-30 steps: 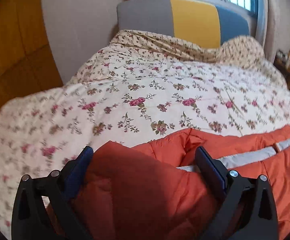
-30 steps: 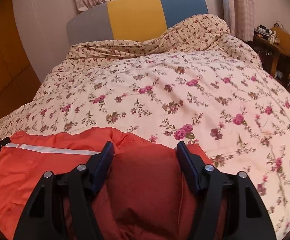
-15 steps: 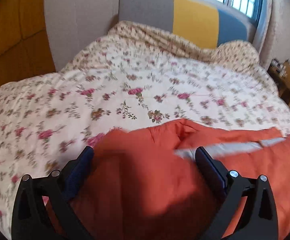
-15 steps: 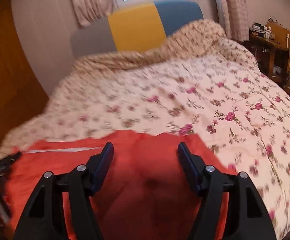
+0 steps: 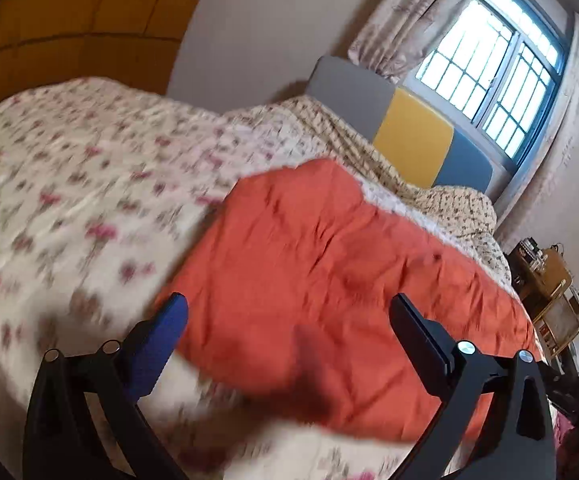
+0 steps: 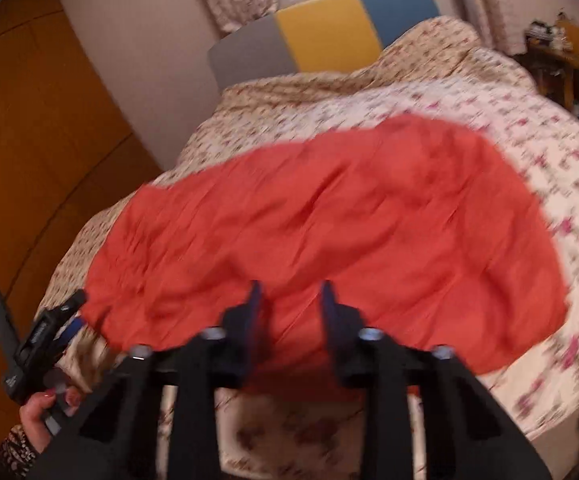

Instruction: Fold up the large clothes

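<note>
On a flowered bedspread (image 6: 529, 152) lies an orange jacket (image 6: 329, 216), spread flat at the centre. At six o'clock the right gripper (image 6: 291, 300) is closing its narrowed jaws, the jacket's near edge between them. The left gripper (image 5: 289, 312), jaws wide, grips nothing.

Barred window (image 5: 501, 76) bright with daylight, patterned curtains (image 5: 393, 24), grey-yellow-blue headboard (image 6: 321, 32), wooden wardrobe (image 6: 29, 140)
</note>
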